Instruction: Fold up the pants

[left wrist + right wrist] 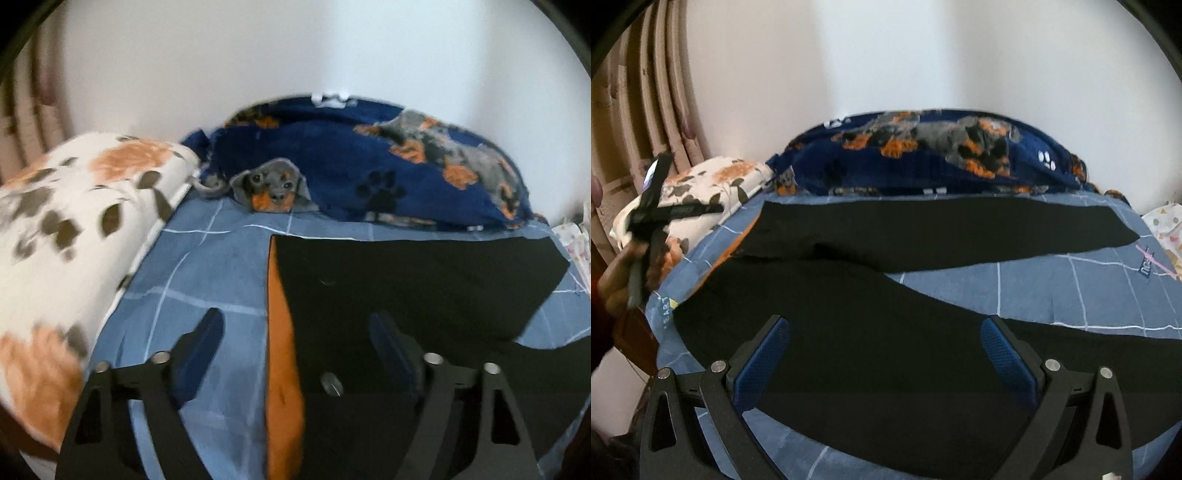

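- The black pants (886, 332) lie spread flat on the bed (1052, 288), which has a blue sheet with thin white grid lines; the near edge of the fabric runs under the right tongs and out of the bottom of the right wrist view, so the whole outline cannot be seen.
- The cloth is so dark that seams, pockets and a waistband are hard to make out; only an orange lining edge (282, 369) shows along the left end.
- In the left wrist view the picture is smeared by motion, and the lower part of the pants (406, 288) is cut off by the frame and the tongs body.
- The long axis of the pants runs left to right across the bed: the joined, orange-edged end lies at the left and the two legs fan apart toward the right, with a wedge of bare sheet between them.
- The far leg lies just beside a navy dog-print blanket (923, 155) bunched against the wall.
- A floral pillow (74, 229) sits at the left end of the bed.
- The left tongs (295, 328) are spread wide, hovering over the orange edge and holding nothing.
- The right tongs (886, 332) are spread wide above the near leg, gripping nothing; whether the pads touch the cloth cannot be told.
- In the right wrist view the left tongs (653, 206) appear blurred at the far left, held in a hand (618, 280).
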### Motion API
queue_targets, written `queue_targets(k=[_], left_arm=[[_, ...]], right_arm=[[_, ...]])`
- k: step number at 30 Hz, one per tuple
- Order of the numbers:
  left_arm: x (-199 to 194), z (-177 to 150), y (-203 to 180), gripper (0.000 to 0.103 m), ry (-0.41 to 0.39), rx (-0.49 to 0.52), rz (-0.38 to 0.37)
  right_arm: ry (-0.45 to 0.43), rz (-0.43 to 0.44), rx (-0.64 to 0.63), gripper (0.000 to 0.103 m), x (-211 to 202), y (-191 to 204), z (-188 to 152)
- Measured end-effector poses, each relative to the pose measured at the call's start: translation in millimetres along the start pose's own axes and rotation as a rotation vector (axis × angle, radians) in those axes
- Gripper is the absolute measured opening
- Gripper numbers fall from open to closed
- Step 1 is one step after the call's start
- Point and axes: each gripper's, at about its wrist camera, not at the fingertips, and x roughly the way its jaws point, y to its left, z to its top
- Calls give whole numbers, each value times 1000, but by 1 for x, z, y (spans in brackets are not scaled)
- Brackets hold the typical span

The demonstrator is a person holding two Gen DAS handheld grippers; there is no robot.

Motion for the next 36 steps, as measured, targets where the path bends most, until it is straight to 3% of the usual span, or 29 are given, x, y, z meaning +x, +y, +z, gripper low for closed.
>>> queue_targets(k=[5, 10, 16, 17, 19, 20, 22, 25, 30, 36], left_arm=[[70, 32, 25, 73, 83, 29, -50], [111, 52, 41, 73, 94, 29, -109], [152, 58, 24, 71, 165, 149, -123], [157, 58, 23, 67, 173, 155, -136], [167, 60, 20, 40, 200, 151, -174], [168, 60, 21, 40, 196, 131, -168], [166, 60, 21, 18, 182, 90, -167], [150, 57, 8, 10, 128, 124, -95], [82, 48, 2, 9, -31, 40, -151], [-8, 13, -25, 9, -176, 122, -183]], right_arm=[[61, -12, 10, 103, 22, -4, 0], [125, -25, 36, 103, 42, -12, -3], [138, -27, 57, 103, 50, -13, 0], [136, -24, 53, 103, 50, -11, 1], [140, -18, 45, 103, 53, -9, 4], [142, -16, 40, 103, 54, -8, 5], [149, -14, 32, 103, 56, -5, 6], [150, -2, 37, 103, 58, -8, 11], [82, 62, 111, 103, 54, -35, 49], [88, 225, 334, 103, 84, -91, 108]])
